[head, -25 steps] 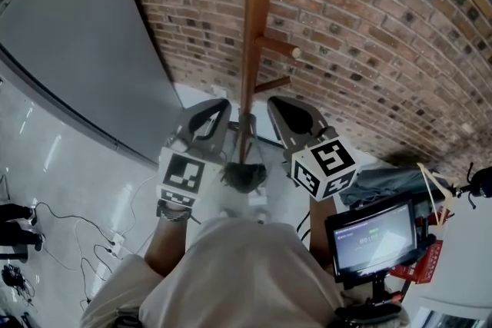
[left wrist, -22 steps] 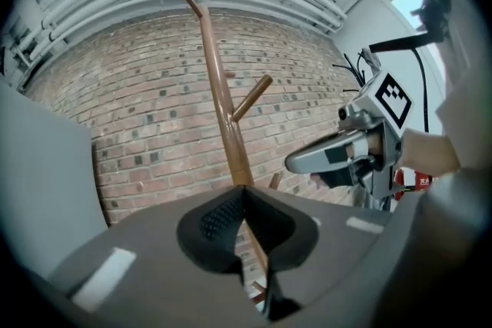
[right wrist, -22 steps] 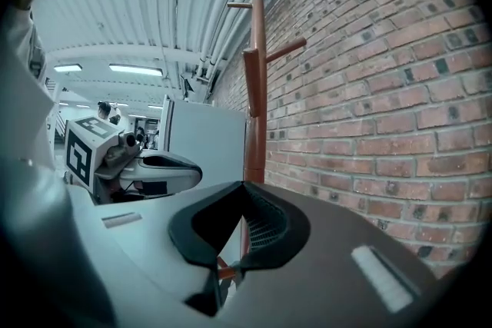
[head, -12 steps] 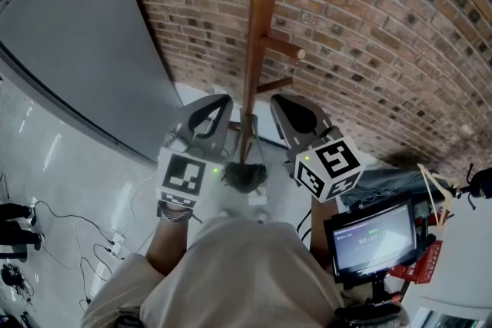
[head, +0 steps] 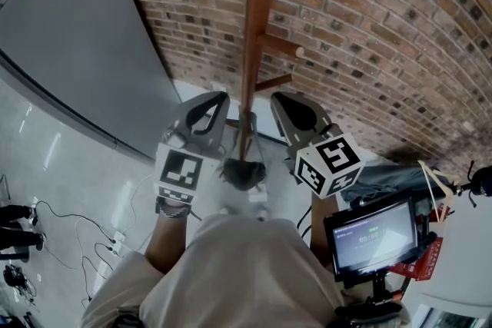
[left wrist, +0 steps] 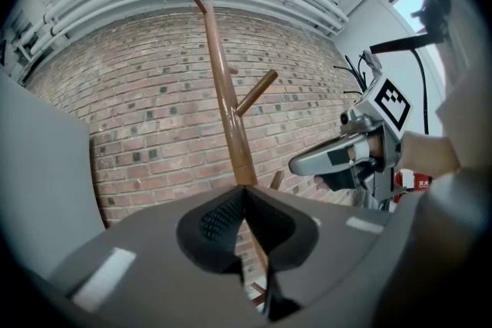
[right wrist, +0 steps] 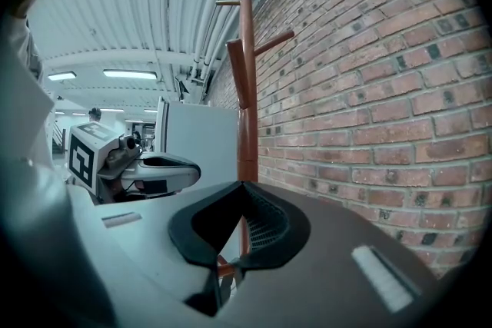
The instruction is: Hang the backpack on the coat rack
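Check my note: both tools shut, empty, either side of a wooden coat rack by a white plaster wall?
The wall is red brick, not white plaster, as the head view shows. The left tool and right tool are shut, empty, either side of the coat rack.

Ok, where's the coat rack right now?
The wooden coat rack stands at the centre of the head view, in front of the brick wall, its pole rising between the left gripper and the right gripper.

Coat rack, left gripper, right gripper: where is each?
coat rack (head: 256,27), head view, upright wooden post
left gripper (head: 221,98), head view, tips of its shut jaws
right gripper (head: 277,98), head view, tips of its shut jaws
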### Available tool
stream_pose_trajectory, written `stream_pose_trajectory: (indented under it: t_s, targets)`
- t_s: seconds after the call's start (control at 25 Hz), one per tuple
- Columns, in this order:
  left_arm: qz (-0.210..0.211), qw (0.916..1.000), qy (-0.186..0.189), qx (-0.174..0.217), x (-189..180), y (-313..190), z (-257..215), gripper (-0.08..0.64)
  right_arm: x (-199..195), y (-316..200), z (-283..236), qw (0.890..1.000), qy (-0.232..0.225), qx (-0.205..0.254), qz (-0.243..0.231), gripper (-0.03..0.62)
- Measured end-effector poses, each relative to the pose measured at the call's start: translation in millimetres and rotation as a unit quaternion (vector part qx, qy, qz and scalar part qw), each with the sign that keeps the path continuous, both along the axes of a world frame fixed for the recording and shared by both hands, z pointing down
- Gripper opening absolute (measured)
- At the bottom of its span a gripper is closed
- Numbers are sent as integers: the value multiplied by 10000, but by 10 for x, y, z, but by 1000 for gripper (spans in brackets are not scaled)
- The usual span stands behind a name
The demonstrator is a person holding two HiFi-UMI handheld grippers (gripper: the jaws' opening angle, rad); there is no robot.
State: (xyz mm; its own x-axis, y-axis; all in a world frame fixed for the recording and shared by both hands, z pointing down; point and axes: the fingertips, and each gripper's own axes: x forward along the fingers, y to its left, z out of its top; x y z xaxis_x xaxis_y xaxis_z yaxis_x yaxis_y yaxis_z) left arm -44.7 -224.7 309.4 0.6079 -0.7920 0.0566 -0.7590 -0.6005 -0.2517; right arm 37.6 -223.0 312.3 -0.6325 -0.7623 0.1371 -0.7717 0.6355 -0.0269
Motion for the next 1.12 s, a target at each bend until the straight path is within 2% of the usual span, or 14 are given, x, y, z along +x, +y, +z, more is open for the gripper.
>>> stream_pose_trajectory:
  t_s: [0.56,0.84,1.12]
  targets:
    - [76,10000,-1,-53,44,-78,70,0,-68,-64,-5,9990,-354,49,-281,2]
    - [79,9999,-35,-95,50,-108,113,0,-82,-93,39,9997,40,69,-220,-1]
    - [56,9999,-52,-84,19,-113,106,0,-97,-106,18,9997,-27,41,-220,0]
